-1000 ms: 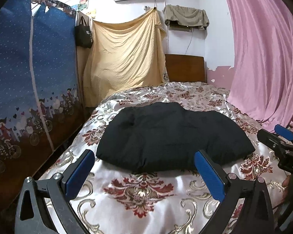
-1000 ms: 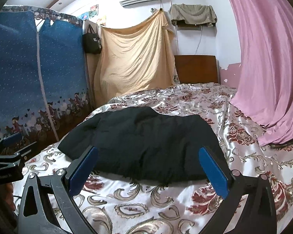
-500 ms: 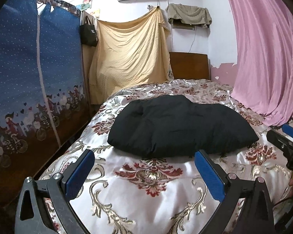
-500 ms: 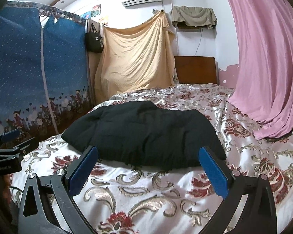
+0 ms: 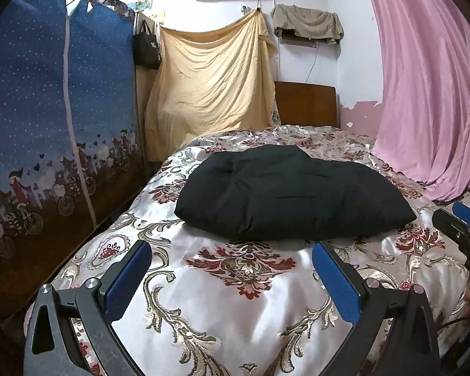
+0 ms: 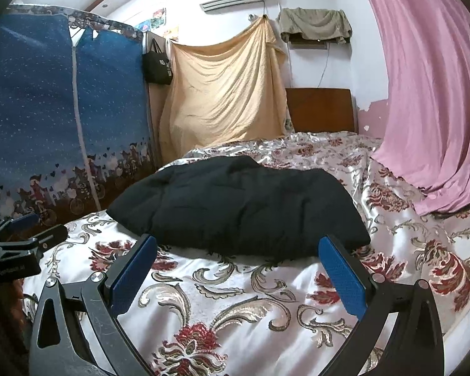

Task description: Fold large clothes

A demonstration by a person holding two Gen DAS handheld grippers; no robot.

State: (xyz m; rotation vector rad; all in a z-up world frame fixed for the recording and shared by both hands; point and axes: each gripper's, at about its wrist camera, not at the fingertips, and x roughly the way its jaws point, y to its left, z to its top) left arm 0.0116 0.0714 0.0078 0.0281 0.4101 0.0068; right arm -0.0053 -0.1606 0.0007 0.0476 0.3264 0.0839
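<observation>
Left wrist view puts the black padded garment (image 5: 293,192) in the middle of the bed, lying as one thick, puffy bundle on the floral satin bedspread (image 5: 244,294), its near edge facing both tools and a bare strip of cover between them and it. It looks already doubled over (how many layers is hard to tell, since the dark cloth hides its seams). The left gripper (image 5: 232,274) is spread wide and holds nothing; the right gripper (image 6: 239,271) is likewise wide and empty, hovering just short of the garment's front edge.

If another fold is due, I would judge the near corners the best places to pinch: each gripper taking one corner, biting through all the layers at once so the padding does not slip apart. Lift low and carry both sides evenly toward the headboard (image 5: 305,103), because the satin is likely slippery and the whole bundle could slide instead of folding. The pink curtain (image 5: 423,87) drapes onto the bed's right side, so keep the right-hand sweep clear of it.
</observation>
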